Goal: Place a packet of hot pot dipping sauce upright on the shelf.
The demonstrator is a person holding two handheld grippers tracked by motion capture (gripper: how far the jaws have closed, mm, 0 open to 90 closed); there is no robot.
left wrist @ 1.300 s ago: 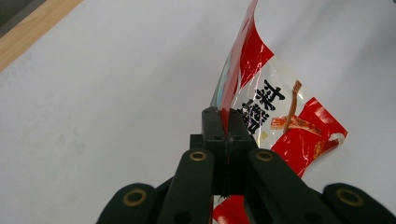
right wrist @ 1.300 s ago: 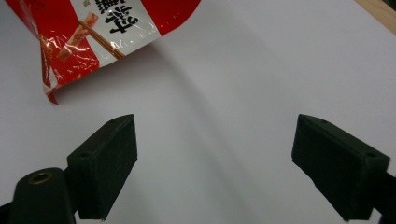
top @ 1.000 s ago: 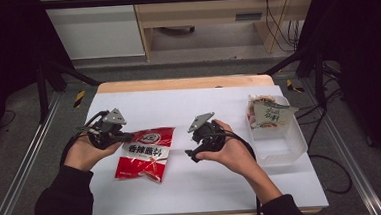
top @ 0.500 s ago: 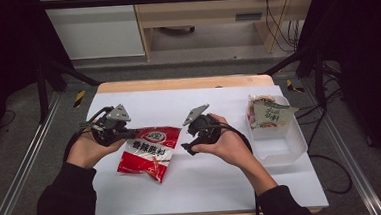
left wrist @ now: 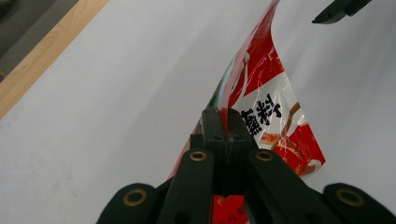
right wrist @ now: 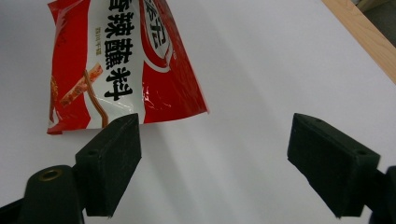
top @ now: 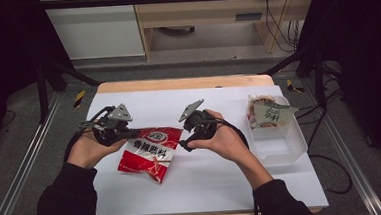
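Two arms in dark sleeves come in from the near edge of the white table (top: 208, 186), and each hand holds a gripper. The left gripper (top: 130, 134) has its jaws squeezed tight on the edge of a red snack bag (top: 150, 152). In the left gripper view the two black jaws meet with the thin edge of the bag (left wrist: 261, 98) pinched between them, and the bag hangs out past them over the table. The bag sits near the middle of the table, a bit to the left, between the two hands. The right gripper (top: 185, 145) is just beside the bag's right edge. Its jaws stand wide apart and hold nothing. In the right gripper view the bag (right wrist: 116, 65) lies just past the left jaw and bare white table shows between the two jaws. Farther off to the right stands a clear plastic box (top: 296, 141). Another snack pack (top: 269, 113) leans in its far end. Behind everything is the table's wooden far edge (top: 187, 83).
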